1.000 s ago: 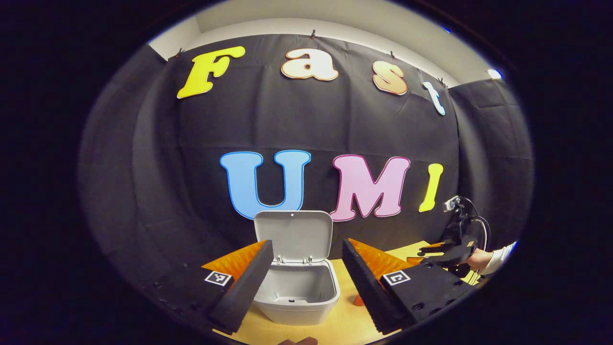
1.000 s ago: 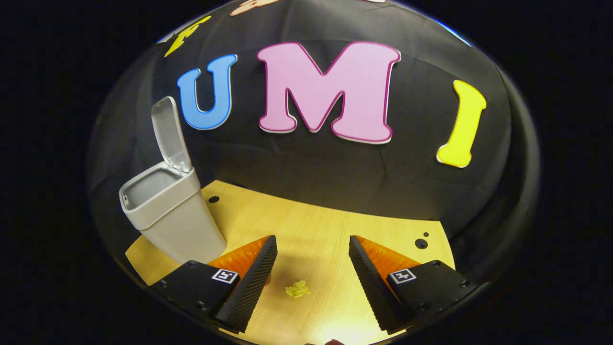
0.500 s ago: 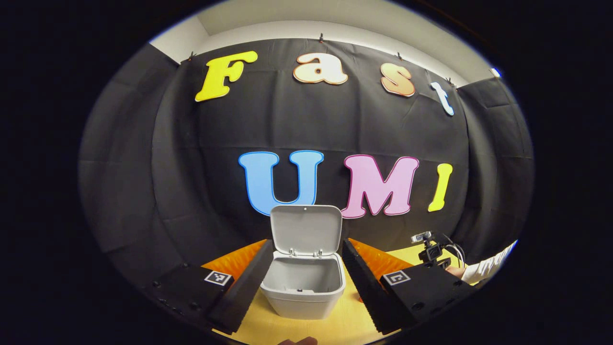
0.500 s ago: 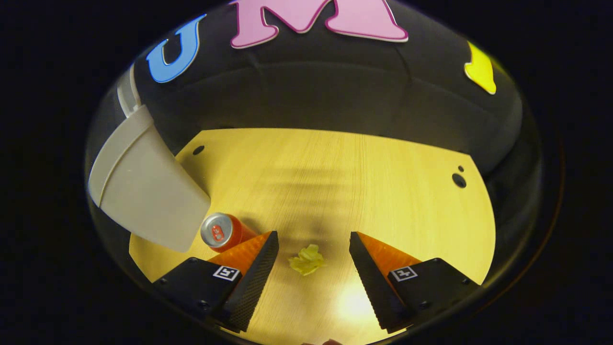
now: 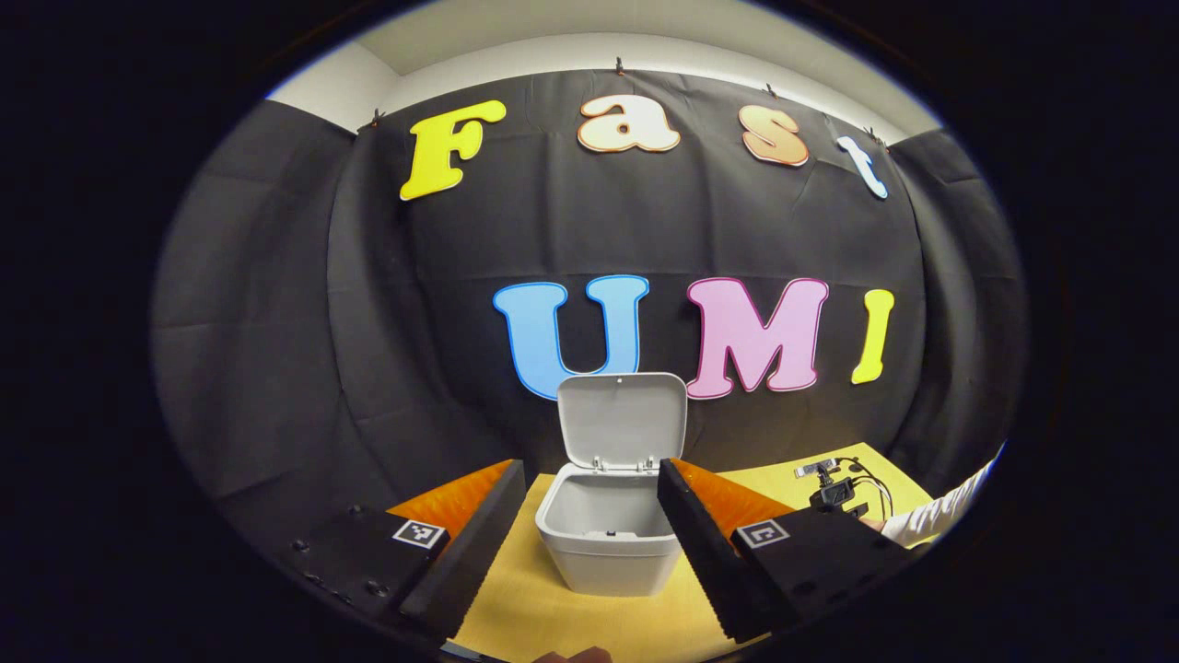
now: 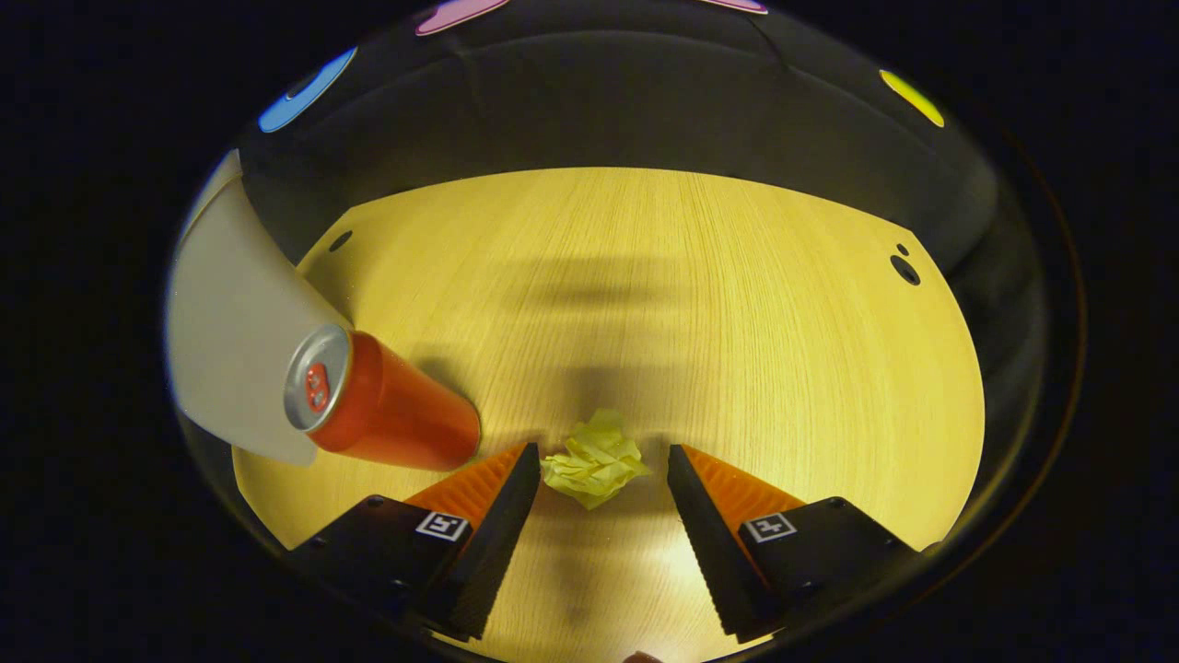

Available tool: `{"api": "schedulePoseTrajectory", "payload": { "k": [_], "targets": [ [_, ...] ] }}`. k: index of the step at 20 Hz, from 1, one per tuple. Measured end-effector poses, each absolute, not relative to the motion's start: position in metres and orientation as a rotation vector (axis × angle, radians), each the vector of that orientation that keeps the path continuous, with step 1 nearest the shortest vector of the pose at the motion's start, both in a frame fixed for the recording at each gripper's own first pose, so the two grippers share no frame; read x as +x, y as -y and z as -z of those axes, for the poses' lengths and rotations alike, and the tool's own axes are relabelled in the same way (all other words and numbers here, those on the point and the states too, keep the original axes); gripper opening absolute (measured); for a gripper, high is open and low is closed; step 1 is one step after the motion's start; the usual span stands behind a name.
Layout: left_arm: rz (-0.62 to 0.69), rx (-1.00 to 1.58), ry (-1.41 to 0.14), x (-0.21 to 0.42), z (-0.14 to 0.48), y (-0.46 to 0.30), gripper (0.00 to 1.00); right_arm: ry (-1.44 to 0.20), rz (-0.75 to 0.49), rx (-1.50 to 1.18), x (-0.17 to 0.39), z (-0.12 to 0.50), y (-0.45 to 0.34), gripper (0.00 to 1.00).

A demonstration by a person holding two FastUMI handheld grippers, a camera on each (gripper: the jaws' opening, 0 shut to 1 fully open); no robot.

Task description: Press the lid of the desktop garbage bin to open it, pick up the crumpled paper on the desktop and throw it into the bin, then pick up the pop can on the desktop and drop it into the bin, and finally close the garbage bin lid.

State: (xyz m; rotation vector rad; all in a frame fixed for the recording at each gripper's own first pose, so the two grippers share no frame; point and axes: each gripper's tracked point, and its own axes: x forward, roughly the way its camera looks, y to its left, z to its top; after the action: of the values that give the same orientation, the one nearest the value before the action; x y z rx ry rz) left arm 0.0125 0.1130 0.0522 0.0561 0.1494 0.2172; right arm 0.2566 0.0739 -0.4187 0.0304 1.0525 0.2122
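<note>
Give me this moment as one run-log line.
bin lid: open | right gripper: open, straddling crumpled paper | pop can: upright on desktop | left gripper: open, facing bin

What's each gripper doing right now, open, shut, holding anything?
Left gripper: open, empty, facing the open grey plastic bin.
Right gripper: open, fingers either side of the crumpled yellow paper ball, not gripping.

Left gripper (image 5: 589,516): black blocks at the lower frame carry round screw heads and a square black-and-white marker each, with ribbed, wedge-shaped fingers. Right gripper (image 6: 603,502): same build, one marker per block. At the lower right of the left gripper view, a white sleeve (image 5: 944,513) covers the person's arm.
</note>
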Motion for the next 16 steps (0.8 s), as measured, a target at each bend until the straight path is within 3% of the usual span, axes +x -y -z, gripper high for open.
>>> {"api": "schedulePoseTrajectory", "payload": {
  "k": [3,4,5,6,7,16],
  "targets": [
    [-0.225,0.059,-0.158,0.007,-0.051,-0.112,0.99,-1.046,-0.217,0.067,0.258,0.419,-0.075,0.53],
    [-0.225,0.054,-0.161,0.006,-0.048,-0.112,0.99,-1.028,-0.212,0.065,0.261,0.415,-0.073,0.34],
    [-0.225,0.049,-0.163,0.005,-0.047,-0.113,0.99,-1.003,-0.220,0.066,0.263,0.409,-0.073,0.43],
    [-0.226,0.043,-0.165,0.004,-0.045,-0.112,0.99,-0.977,-0.227,0.062,0.265,0.401,-0.072,0.29],
    [-0.226,0.040,-0.166,0.003,-0.044,-0.112,0.99,-0.950,-0.237,0.060,0.265,0.389,-0.070,0.43],
    [-0.165,0.016,-0.166,0.006,-0.035,-0.092,0.99,-0.590,-0.354,0.104,0.280,0.227,-0.090,0.43]
  ]
}}
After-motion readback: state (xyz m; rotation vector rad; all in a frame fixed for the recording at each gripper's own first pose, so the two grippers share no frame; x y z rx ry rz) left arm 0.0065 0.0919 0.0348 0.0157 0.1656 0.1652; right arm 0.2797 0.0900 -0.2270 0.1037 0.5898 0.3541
